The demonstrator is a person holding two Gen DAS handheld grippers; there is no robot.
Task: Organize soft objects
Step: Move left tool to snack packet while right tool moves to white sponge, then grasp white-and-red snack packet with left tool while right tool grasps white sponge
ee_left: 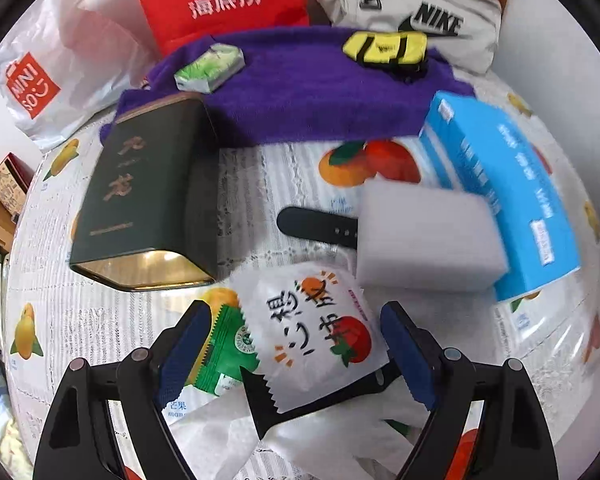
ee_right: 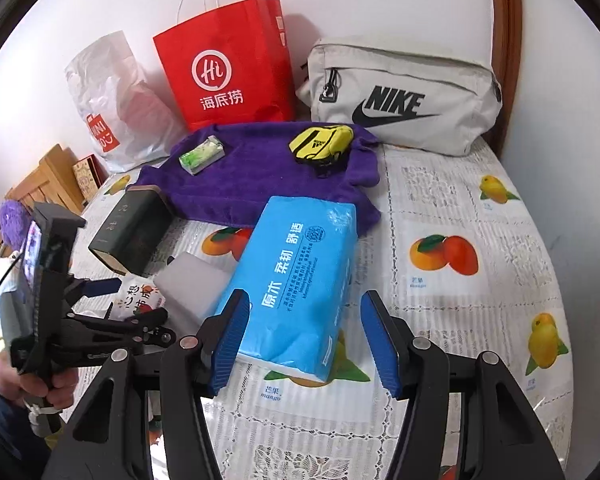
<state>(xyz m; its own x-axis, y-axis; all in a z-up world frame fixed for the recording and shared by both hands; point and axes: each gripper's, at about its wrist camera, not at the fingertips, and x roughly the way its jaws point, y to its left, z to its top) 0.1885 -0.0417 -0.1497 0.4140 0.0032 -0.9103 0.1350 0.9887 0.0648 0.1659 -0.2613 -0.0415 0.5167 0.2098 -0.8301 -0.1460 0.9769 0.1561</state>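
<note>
Stock of soft goods on the surface (ee_right: 440, 208), left to right, with sorting status as judged. Far left against the wall: white plastic bag (ee_right: 112, 108), then red paper bag (ee_right: 224, 76), neither visibly receiving anything. Left of centre: dark tea tin (ee_right: 130, 232) lying on its side, a hard item, near edge of the purple towel (ee_right: 260, 172). On the towel, apparently gathered already: small green-and-white tissue pack (ee_right: 202, 155) at left, yellow pouch (ee_right: 320, 144) at right. Near left, not yet placed: white snack packet (ee_left: 316, 332) with persimmon print, overlapping a green sachet (ee_left: 228, 344), both between the wide-open jaws of the left hand-held gripper (ee_left: 296, 356), pads not pressing. Just right of these: white sponge block (ee_left: 424, 236), leaning against the blue tissue pack (ee_right: 300, 280). The right hand-held gripper (ee_right: 300, 336) straddles the blue pack's near end; its left pad lies against the pack, right pad stands clear, so no grip. Far right: grey waist bag (ee_right: 404, 96). Judgement: task early; most items remain loose.
</note>
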